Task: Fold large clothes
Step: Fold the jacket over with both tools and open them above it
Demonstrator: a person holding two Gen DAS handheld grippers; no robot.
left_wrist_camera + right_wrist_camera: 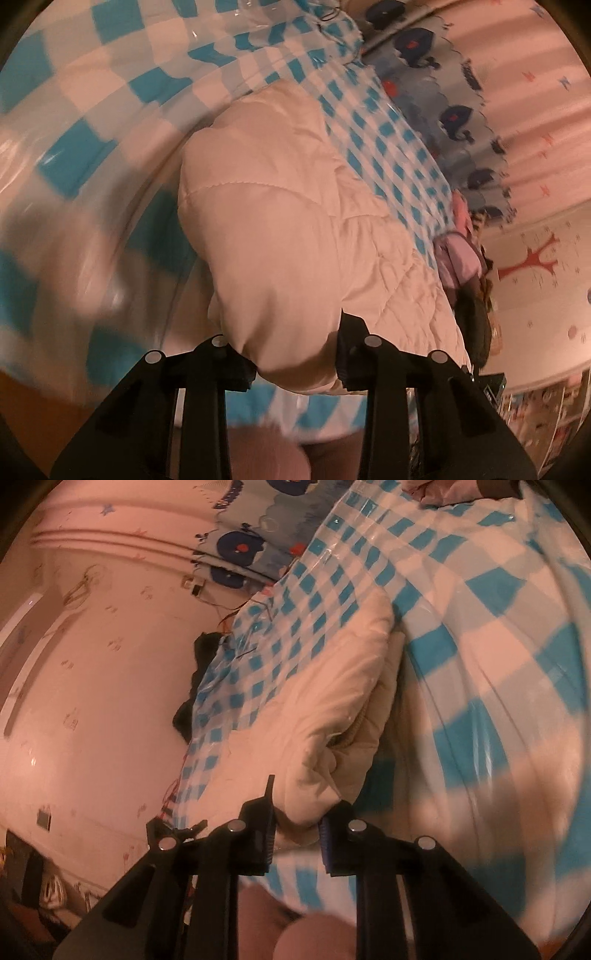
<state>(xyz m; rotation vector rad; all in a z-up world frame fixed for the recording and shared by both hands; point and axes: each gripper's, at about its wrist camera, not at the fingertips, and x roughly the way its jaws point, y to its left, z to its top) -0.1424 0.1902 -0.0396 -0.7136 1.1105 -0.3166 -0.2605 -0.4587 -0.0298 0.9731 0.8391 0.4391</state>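
Mid-fold: left tool (295,363) and right tool (297,834) each clamped on an edge of the white jacket (280,221), lifted above the checkered sheet (110,92). Flattening, final folds left.

Left wrist view: white quilted jacket (280,229) fills the centre, wedged between the left gripper (295,363) fingers; checkered sheet (110,110) lies open across upper left. Clothes pile (465,258) blocks the right edge. Right wrist view: jacket bulk (332,716) sits ahead of the right gripper (295,834); sheet open to the right, dark cloth (195,686) and wall (92,701) crowding left.
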